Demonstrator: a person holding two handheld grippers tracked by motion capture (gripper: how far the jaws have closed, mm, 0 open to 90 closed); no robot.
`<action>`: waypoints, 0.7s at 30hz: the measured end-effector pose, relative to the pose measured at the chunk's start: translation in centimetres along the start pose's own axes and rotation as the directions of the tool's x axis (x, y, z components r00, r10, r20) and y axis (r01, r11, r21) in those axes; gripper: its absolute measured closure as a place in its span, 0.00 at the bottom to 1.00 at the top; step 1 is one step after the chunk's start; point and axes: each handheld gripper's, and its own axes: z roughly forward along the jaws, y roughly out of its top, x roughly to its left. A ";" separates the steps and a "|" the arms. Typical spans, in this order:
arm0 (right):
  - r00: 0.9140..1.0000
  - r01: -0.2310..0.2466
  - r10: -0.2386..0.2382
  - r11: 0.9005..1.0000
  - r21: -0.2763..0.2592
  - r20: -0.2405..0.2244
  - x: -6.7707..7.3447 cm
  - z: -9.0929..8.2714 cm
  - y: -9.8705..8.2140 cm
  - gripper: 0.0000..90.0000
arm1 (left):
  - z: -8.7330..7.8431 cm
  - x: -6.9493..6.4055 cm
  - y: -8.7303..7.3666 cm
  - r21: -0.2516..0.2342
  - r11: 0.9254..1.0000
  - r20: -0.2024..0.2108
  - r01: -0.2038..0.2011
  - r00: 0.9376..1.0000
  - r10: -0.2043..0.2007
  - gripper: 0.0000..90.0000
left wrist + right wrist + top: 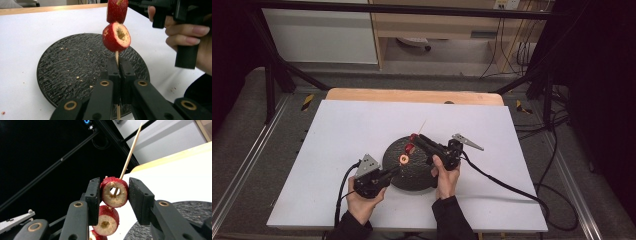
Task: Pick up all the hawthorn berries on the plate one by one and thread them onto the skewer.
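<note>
Left gripper [117, 66] has its fingers [113, 67] squeezed right together on the bottom end of the wooden skewer [116, 55], so that one's a firm pinch. Right gripper [115, 195] fingers [93, 195] sit either side of the top strawberry slice [114, 191]: the one finger touches it, the other has a sliver of gap, so it's barely parted and I can't really call it a squeeze.

The skewer runs long-axis up and away from the left gripper, its bare pointed tip [424, 122] aimed toward the far edge of the counter [337, 130]. In the right gripper view it leans up to the right past the slice. Three cored strawberry pieces are threaded on it, stacked one after another, hollow centres showing.

All of this hangs over the black textured plate [393, 152], which sits a bit toward the near edge of the counter, middle-ish. The plate has just crumbs on it as far as I can see.
</note>
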 end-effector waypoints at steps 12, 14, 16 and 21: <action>0.981 0.160 -0.174 0.975 0.155 0.086 -0.2 -2.1 2.2 0.36 | -0.5 0.7 -0.3 0.024 0.999 0.000 -0.022 1.000 0.022 0.98; 0.977 0.168 -0.189 0.965 0.200 0.094 -0.4 -2.4 2.3 0.30 | -0.6 0.8 -0.3 0.030 0.999 0.000 -0.021 1.000 0.021 0.98; 0.974 0.177 -0.202 0.959 0.221 0.098 -0.5 -2.5 2.4 0.27 | -0.7 1.0 -0.3 0.036 0.999 0.000 -0.023 1.000 0.023 0.98; 0.942 0.256 -0.314 0.899 0.356 0.116 -1.2 -3.2 2.4 0.11 | -0.9 1.3 -0.3 0.052 0.998 -0.002 -0.029 1.000 0.030 0.98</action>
